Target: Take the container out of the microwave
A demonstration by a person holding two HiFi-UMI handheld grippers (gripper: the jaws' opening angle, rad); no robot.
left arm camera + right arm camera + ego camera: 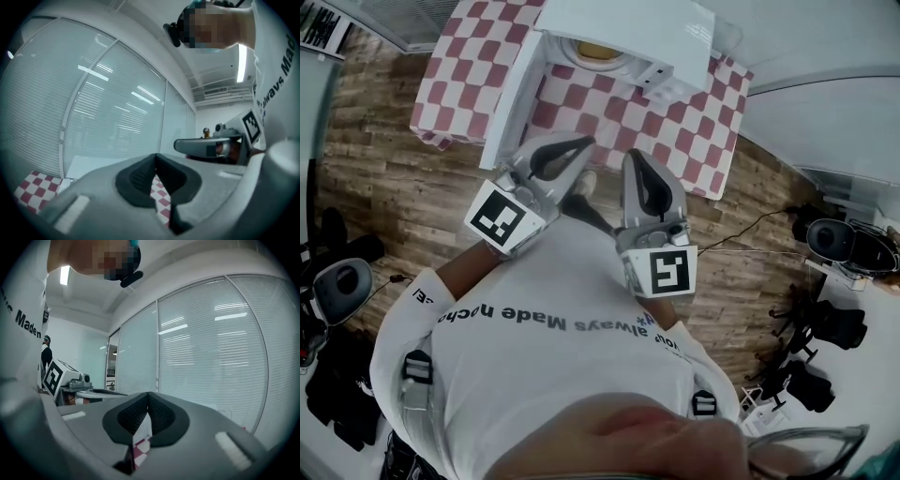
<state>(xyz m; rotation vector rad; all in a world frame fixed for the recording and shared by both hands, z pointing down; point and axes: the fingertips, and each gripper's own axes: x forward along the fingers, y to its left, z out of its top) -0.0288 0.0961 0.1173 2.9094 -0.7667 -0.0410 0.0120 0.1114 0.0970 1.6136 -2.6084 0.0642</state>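
Note:
In the head view a white microwave [630,28] stands on a table with a red-and-white checked cloth [689,141]. Its door [512,101] hangs open to the left. Inside sits a round container [598,52] with yellowish contents. My left gripper [584,142] and right gripper [632,154] are side by side in front of my chest, short of the table's near edge, pointing toward the microwave. Both are shut with nothing between the pads. In the left gripper view the jaws [156,157] meet at a point; the right gripper's jaws [148,394] likewise.
A wooden floor [384,187] lies between me and the table. Black chairs and gear stand at the left [337,291] and right [839,244] edges. Glass walls with blinds [112,108] fill both gripper views.

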